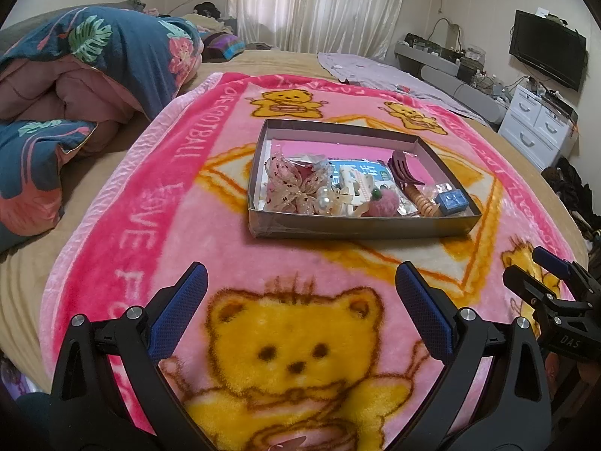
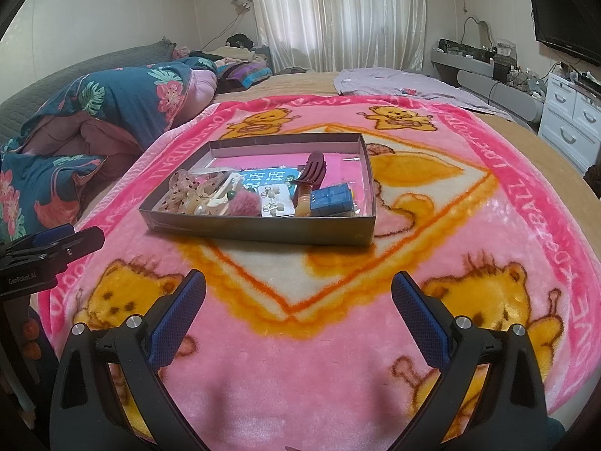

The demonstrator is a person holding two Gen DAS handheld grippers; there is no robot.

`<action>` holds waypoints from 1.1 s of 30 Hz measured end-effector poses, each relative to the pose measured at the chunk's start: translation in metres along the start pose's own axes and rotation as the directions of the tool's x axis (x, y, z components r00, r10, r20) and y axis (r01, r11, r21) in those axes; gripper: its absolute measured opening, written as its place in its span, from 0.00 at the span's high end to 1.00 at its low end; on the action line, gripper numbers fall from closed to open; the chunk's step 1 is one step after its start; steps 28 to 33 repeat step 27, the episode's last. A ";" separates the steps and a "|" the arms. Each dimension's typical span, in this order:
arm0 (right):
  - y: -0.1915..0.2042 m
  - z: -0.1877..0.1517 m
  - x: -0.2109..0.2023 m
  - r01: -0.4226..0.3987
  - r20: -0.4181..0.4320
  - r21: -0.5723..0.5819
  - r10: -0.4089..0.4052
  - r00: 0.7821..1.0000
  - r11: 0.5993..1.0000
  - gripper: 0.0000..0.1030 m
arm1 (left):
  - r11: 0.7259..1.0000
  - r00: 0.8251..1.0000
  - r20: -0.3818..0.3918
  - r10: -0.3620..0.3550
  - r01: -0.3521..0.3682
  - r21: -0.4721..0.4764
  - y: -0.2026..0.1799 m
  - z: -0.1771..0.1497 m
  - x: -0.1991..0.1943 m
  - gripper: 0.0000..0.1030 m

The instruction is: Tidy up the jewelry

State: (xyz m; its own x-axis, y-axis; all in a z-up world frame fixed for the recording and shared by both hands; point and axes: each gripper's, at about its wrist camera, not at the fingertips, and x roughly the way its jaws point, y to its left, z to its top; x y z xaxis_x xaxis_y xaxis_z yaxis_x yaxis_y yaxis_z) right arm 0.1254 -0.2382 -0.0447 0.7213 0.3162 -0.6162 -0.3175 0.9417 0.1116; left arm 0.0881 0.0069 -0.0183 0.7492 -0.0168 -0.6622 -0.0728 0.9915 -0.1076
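1. A shallow grey cardboard tray (image 1: 358,227) sits on a pink bear-print blanket (image 1: 233,263) spread over the bed, ahead of both grippers and well apart from them.
2. The jewelry and hair pieces lie bunched along the tray's near wall – a sheer spotted bow (image 1: 291,184) at the left, then a pearl cluster (image 1: 326,201), a white claw clip (image 1: 353,184) and a pink pompom (image 1: 380,206).
3. Further right in the tray lie a dark red hair claw (image 1: 403,171), a ringed orange piece (image 1: 422,199) and a small blue box (image 1: 452,201) near the right corner.
4. The left gripper (image 1: 300,293) hovers above the near part of the blanket – jaws spread wide, nothing between them.
5. The right gripper (image 2: 298,293) hovers likewise, jaws apart and empty, to the right of the left one.
6. A folded floral quilt (image 1: 94,60) lies at the far left of the bed; a lilac cloth (image 1: 394,71) lies at the far right.
7. White curtains (image 1: 319,3) hang behind the bed.
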 end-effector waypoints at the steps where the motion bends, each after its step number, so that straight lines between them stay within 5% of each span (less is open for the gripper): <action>1: 0.000 0.000 0.000 0.000 -0.001 0.001 0.000 1.000 1.000 0.04 | 1.000 1.000 0.000 0.001 -0.001 -0.001 0.000 0.001 0.000 0.09; 10: -0.001 0.000 0.001 0.002 -0.001 0.003 -0.002 1.000 1.000 0.04 | 1.000 1.000 -0.014 -0.023 0.022 -0.017 0.003 -0.002 0.003 0.09; 20: -0.053 0.025 0.008 0.098 0.008 0.124 -0.099 0.995 0.987 0.04 | 0.985 0.992 -0.079 0.098 -0.108 -0.134 0.039 0.012 0.025 0.09; 24: -0.125 0.064 0.034 0.272 -0.021 0.224 -0.275 0.961 0.936 0.04 | 0.930 0.955 -0.164 0.246 -0.280 -0.238 0.100 0.038 0.057 0.09; 27: -0.198 0.086 0.073 0.425 -0.110 0.296 -0.411 0.905 0.856 0.04 | 0.875 0.925 -0.219 0.310 -0.368 -0.313 0.147 0.054 0.078 0.09; 33: -0.198 0.086 0.073 0.425 -0.110 0.296 -0.411 0.905 0.856 0.04 | 0.875 0.925 -0.219 0.310 -0.368 -0.313 0.147 0.054 0.078 0.09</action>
